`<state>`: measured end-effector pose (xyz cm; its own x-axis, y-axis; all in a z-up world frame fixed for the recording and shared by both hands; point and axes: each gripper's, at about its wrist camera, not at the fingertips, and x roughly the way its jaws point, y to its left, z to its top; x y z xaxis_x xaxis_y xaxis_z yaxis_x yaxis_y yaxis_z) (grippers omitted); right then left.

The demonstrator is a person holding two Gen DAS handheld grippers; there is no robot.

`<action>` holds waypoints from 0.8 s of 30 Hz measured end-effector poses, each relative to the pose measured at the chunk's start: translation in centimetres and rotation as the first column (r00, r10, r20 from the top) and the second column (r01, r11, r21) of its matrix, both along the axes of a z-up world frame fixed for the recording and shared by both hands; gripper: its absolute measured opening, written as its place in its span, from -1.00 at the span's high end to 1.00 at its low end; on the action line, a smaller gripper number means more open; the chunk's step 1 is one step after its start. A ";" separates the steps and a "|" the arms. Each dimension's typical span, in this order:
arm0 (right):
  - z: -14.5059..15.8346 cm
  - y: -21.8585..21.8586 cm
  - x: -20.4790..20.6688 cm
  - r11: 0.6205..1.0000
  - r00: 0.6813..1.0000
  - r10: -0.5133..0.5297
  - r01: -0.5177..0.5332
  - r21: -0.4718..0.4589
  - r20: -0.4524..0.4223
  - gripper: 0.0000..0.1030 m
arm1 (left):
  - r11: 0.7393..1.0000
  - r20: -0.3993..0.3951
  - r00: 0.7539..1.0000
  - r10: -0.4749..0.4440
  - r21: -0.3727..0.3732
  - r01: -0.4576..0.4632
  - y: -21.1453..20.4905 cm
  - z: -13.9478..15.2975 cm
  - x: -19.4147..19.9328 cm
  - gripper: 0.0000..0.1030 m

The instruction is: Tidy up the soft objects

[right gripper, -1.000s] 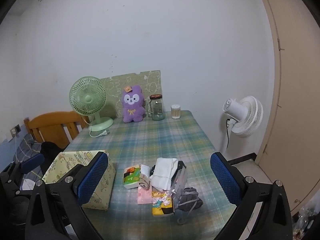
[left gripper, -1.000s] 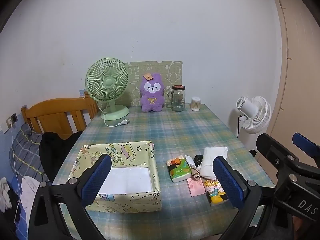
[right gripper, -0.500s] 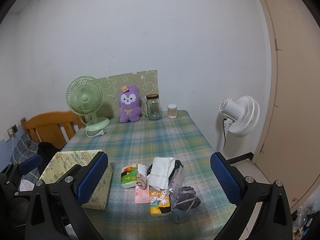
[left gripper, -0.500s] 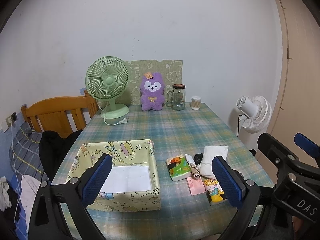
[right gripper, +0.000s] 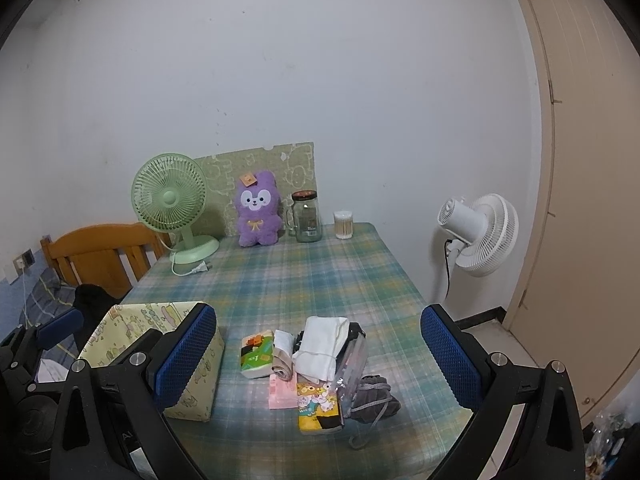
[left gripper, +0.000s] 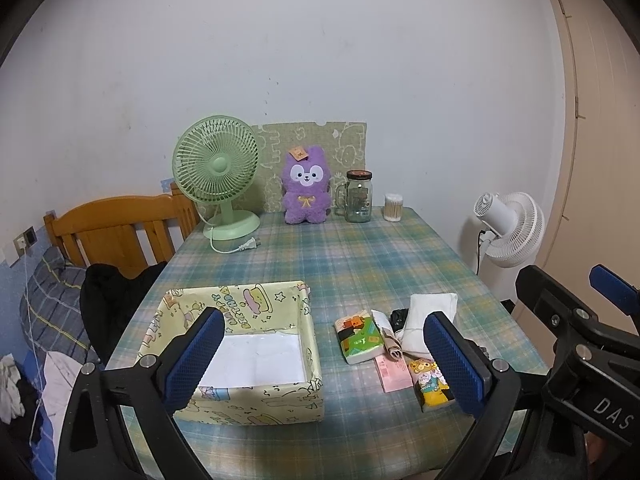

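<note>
Left gripper (left gripper: 320, 364) and right gripper (right gripper: 318, 356) both spread wide, holding nothing — hovering above table (right gripper: 304, 268). Pile of soft items (right gripper: 320, 364) lower centre of right view; yellow patterned box (left gripper: 240, 348) lower left of left view — only white sheet inside.

Two fans: green (left gripper: 216, 168), white (left gripper: 510, 228). One box (left gripper: 256, 308), one plush (left gripper: 306, 192), one jar (left gripper: 359, 197), one swab tub (left gripper: 393, 208). Three tissue packs: green (right gripper: 257, 354), pink (right gripper: 282, 392), yellow (right gripper: 319, 408).
</note>
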<state>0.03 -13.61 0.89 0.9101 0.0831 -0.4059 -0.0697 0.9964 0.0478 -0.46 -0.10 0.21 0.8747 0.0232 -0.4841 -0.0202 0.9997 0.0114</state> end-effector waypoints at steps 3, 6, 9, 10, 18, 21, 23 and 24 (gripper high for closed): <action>0.0 0.0 0.0 1.000 1.000 -0.002 0.002 -0.003 0.001 -1.00 | 1.000 0.001 1.000 0.000 0.002 0.000 0.0 0.0 0.0 -0.95; 0.0 0.0 0.0 1.000 1.000 -0.002 0.002 -0.003 0.002 -1.00 | 1.000 0.004 1.000 0.002 0.001 -0.002 0.1 0.0 0.0 -0.95; 0.0 0.0 0.0 1.000 1.000 -0.001 0.001 -0.002 -0.001 -1.00 | 1.000 0.006 1.000 0.007 0.001 -0.007 0.2 -0.2 0.1 -0.95; 0.0 0.0 0.0 1.000 1.000 -0.002 0.002 -0.004 0.001 -1.00 | 1.000 0.005 1.000 0.008 0.002 -0.008 0.2 -0.3 0.1 -0.95; 0.0 0.1 0.0 1.000 1.000 -0.003 0.003 -0.014 0.001 -1.00 | 1.000 0.018 1.000 0.015 0.004 -0.015 0.4 -0.7 0.3 -0.95; 0.1 0.1 0.2 1.000 1.000 0.001 -0.001 -0.008 0.000 -1.00 | 1.000 0.017 1.000 0.002 -0.003 -0.001 0.5 -0.7 0.2 -0.95; 0.1 0.1 0.3 1.000 1.000 0.003 -0.003 -0.004 0.000 -1.00 | 1.000 0.022 1.000 -0.001 0.000 0.001 0.4 -0.7 0.1 -0.95; 0.1 0.1 0.4 1.000 1.000 0.004 -0.004 -0.004 0.000 -1.00 | 1.000 0.023 1.000 -0.002 0.001 0.002 0.4 -0.6 0.1 -0.95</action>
